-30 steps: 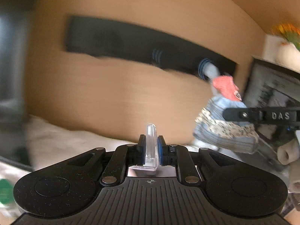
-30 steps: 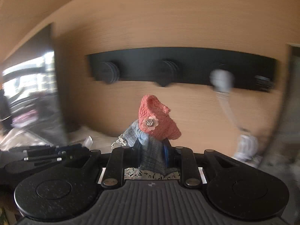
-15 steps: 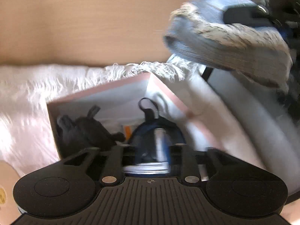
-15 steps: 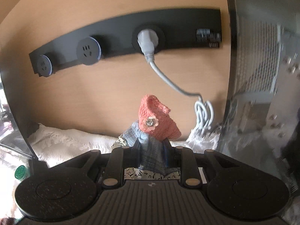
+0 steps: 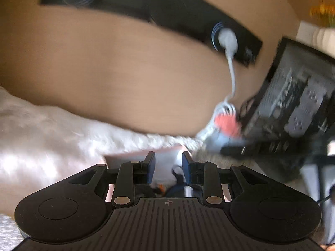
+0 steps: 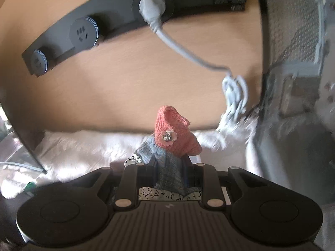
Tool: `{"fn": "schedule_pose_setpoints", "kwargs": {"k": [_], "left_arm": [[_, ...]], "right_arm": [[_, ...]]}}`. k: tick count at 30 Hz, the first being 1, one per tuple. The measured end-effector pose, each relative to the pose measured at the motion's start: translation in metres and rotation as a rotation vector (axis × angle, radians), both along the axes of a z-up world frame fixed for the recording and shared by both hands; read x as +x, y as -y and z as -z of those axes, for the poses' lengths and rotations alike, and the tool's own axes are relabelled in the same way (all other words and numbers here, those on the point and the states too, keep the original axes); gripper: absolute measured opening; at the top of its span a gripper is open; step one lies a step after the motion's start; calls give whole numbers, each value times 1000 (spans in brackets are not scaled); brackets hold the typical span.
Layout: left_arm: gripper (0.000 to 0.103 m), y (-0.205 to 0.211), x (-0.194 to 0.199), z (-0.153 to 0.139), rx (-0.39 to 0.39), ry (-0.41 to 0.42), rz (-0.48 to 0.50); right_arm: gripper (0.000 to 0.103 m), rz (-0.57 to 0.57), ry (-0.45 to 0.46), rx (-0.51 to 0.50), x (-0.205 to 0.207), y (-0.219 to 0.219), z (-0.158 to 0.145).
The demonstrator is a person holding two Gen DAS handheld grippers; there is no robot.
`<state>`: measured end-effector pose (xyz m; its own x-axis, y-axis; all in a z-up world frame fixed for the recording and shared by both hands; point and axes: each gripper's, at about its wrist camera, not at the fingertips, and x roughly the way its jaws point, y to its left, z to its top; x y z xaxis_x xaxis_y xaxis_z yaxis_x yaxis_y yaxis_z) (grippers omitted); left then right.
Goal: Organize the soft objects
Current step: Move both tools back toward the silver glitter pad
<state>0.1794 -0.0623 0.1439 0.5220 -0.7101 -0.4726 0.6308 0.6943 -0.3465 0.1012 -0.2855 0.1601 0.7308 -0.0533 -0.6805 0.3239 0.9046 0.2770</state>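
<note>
My right gripper [image 6: 170, 167] is shut on a soft cloth doll [image 6: 173, 133] with a coral knit cap, a small flower, blue-grey fabric and letter-print cloth. The doll [image 5: 227, 125] also shows blurred at the right of the left wrist view. My left gripper [image 5: 168, 165] hovers over a white box with a pink rim [image 5: 142, 156]. Its jaws are closing with a gap between the blue pads [image 5: 151, 167] and nothing gripped. Dark items and something blue lie in the box below the fingers.
A white fluffy blanket [image 5: 52, 129] covers the surface along a wooden wall. A black socket strip [image 6: 83, 31] holds a grey plug [image 6: 151, 7] whose cable hangs coiled. A black mesh computer case [image 5: 297, 96] stands at the right.
The left gripper no longer holds the clear plastic piece; its jaws now stand apart above the box. The right gripper sank and rolled, still holding the doll.
</note>
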Motion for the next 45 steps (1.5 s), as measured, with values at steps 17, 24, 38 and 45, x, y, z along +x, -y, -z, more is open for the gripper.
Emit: {"fn": "schedule_pose_setpoints", "kwargs": {"k": [17, 24, 38, 45], "left_arm": [[31, -112, -46, 39, 55, -125, -224], [31, -163, -39, 63, 130, -194, -383], [31, -251, -47, 91, 98, -282, -576], [31, -291, -58, 97, 13, -323, -604]], "right_arm": [[31, -82, -276, -61, 94, -27, 93], [71, -57, -166, -107, 62, -34, 57], [76, -374, 85, -289, 1, -201, -15], [76, -598, 48, -364, 12, -286, 26]]}}
